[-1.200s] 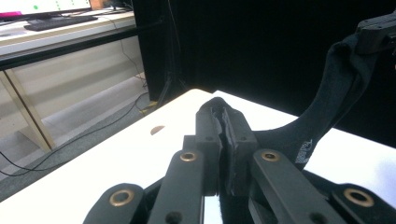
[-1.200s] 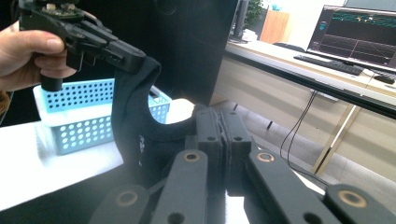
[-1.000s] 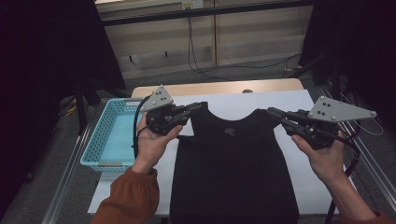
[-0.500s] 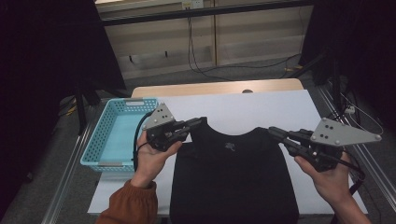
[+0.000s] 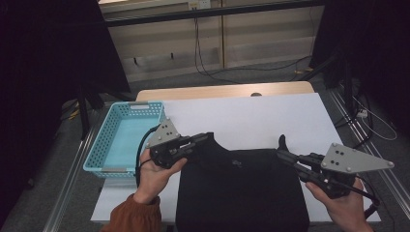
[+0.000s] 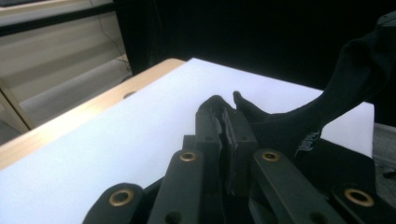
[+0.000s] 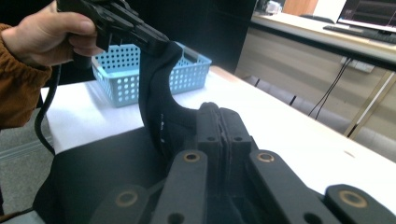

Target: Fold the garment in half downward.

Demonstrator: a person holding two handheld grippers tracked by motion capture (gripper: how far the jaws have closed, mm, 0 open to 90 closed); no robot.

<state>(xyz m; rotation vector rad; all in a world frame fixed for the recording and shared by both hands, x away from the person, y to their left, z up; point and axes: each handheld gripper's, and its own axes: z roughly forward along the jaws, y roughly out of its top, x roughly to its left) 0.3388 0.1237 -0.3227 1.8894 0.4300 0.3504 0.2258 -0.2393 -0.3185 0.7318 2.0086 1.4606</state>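
Folding looked best done by keeping both straps level. Left gripper (image 5: 209, 139) and right gripper (image 5: 282, 150) were each clamped on a shoulder of the black vest (image 5: 241, 193), lower centre, beside the basket (image 5: 104, 145).

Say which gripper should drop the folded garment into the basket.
Left, probably. The left gripper, clamped on the black sleeveless fabric garment, sits beside the light blue perforated plastic basket; the right gripper grips the far strap.
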